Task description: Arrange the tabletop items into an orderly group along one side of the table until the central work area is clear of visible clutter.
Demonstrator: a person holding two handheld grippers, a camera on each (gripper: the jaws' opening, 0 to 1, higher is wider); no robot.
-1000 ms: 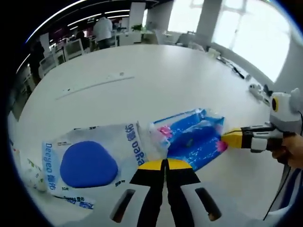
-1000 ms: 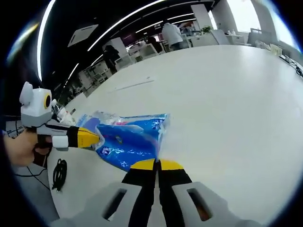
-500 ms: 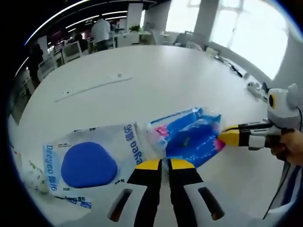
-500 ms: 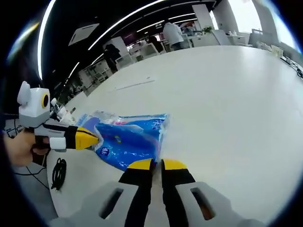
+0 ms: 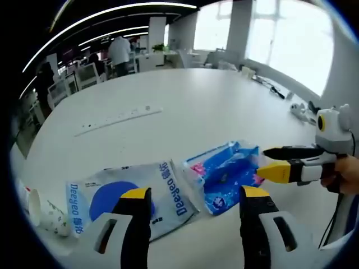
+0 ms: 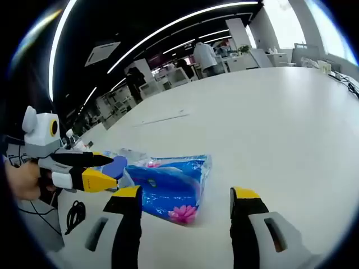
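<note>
A blue plastic packet with pink flower prints [image 5: 227,174] lies flat on the white table [image 5: 190,95], and it also appears in the right gripper view [image 6: 168,182]. A white Deeyeo pack with a blue oval [image 5: 132,193] lies against its left side. My left gripper [image 5: 196,196] is open, its jaws spread wide in front of both packs with nothing between them. My right gripper [image 6: 187,193] is open too, just short of the blue packet. In the left gripper view the right gripper [image 5: 262,161] comes in open at the packet's right edge. The left gripper [image 6: 115,171] shows open by the packet's left end.
A paper cup [image 5: 47,210] lies at the table's left edge. A long white power strip [image 5: 120,117] lies further in. Small items and cables [image 5: 300,109] sit at the far right edge. A black cable [image 6: 76,216] hangs below the table edge. People and desks are in the background.
Both grippers went from shut to wide open and drew back a little. The blue packet, held at its edges before, now lies loose on the table.
</note>
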